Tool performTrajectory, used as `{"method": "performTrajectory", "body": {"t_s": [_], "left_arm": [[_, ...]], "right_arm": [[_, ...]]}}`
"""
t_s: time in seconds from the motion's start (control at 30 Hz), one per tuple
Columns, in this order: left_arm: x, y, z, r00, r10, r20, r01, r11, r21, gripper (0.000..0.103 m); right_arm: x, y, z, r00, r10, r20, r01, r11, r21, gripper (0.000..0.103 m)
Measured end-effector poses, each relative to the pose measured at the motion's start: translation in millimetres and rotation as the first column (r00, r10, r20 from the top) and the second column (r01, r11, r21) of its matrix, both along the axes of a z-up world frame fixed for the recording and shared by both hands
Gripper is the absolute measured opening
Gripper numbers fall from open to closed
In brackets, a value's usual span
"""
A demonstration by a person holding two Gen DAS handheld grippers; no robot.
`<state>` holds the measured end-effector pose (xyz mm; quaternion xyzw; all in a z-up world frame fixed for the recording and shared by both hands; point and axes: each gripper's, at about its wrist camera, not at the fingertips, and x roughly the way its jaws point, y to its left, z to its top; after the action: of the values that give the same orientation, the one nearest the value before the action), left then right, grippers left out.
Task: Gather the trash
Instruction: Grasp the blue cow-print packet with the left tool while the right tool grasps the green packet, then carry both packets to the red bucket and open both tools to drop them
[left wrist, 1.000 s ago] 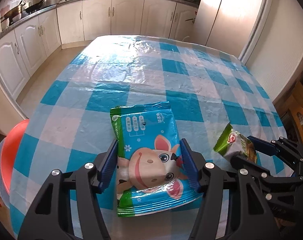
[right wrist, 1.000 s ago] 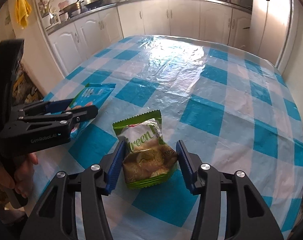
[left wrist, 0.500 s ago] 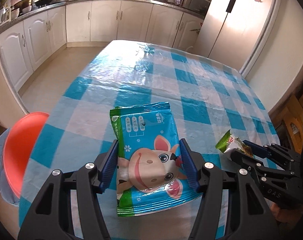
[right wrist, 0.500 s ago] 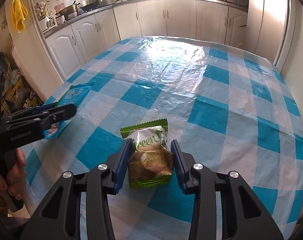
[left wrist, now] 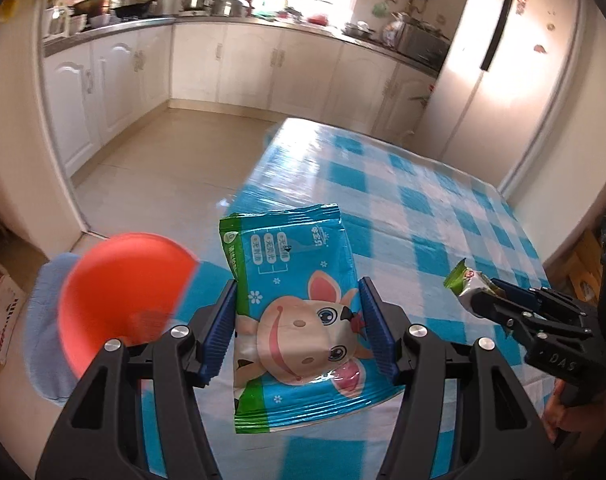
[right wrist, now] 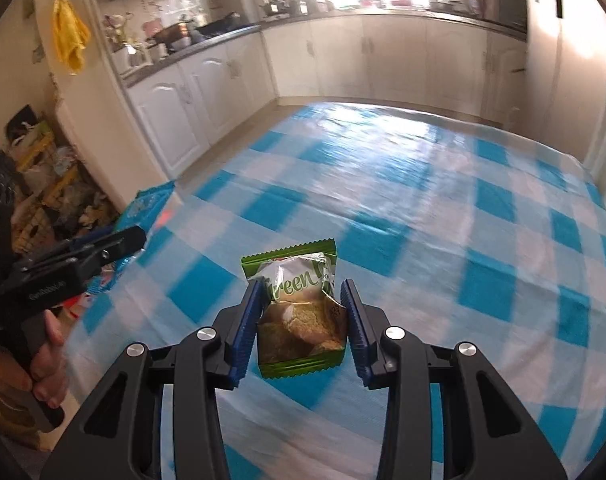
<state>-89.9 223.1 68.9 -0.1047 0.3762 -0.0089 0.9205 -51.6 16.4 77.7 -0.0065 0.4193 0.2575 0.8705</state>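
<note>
- Our left gripper is clenched on the blue cartoon-cow wipes pack, held up over the near left edge of the checked table.
- Our right gripper, having just closed, grips the green snack packet above the table.
- An orange basin sits left of the table.

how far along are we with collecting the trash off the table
Both pieces are picked up. The left gripper is shut on the blue cartoon wrapper, and the right gripper has just closed on the green snack packet; both packets look clear of the checked tablecloth. Still left: dropping them. The orange bin beside the table looks the likely place.
</note>
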Motion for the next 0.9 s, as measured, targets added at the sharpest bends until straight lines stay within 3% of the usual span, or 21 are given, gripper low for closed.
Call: {"method": "performTrajectory", "body": {"t_s": [0.17, 0.33, 0.73, 0.83, 0.87, 0.9], "left_arm": [[-11, 41, 5, 0.996, 0.09, 0.009, -0.09, 0.996, 0.016, 0.06], [-13, 86, -5, 0.981, 0.191, -0.031, -0.191, 0.982, 0.005, 0.06], [1, 153, -49, 0.94, 0.302, -0.16, -0.31, 0.95, -0.027, 0.06], [3, 160, -61, 0.934, 0.299, -0.193, -0.312, 0.95, -0.036, 0.061], [3, 161, -64, 0.931, 0.305, -0.203, -0.317, 0.948, -0.031, 0.063], [4, 163, -67, 0.923, 0.322, -0.209, -0.332, 0.943, -0.016, 0.066]], "right_arm": [[8, 42, 14, 0.996, 0.093, 0.004, -0.093, 0.995, 0.046, 0.042], [23, 96, 22, 0.98, 0.197, -0.012, -0.194, 0.975, 0.113, 0.042], [55, 210, 3, 0.931, 0.346, -0.112, -0.317, 0.923, 0.219, 0.043], [59, 230, -5, 0.923, 0.361, -0.135, -0.328, 0.919, 0.221, 0.05], [61, 234, -8, 0.926, 0.348, -0.145, -0.312, 0.924, 0.22, 0.062], [63, 233, -10, 0.927, 0.341, -0.156, -0.301, 0.925, 0.231, 0.067]]}}
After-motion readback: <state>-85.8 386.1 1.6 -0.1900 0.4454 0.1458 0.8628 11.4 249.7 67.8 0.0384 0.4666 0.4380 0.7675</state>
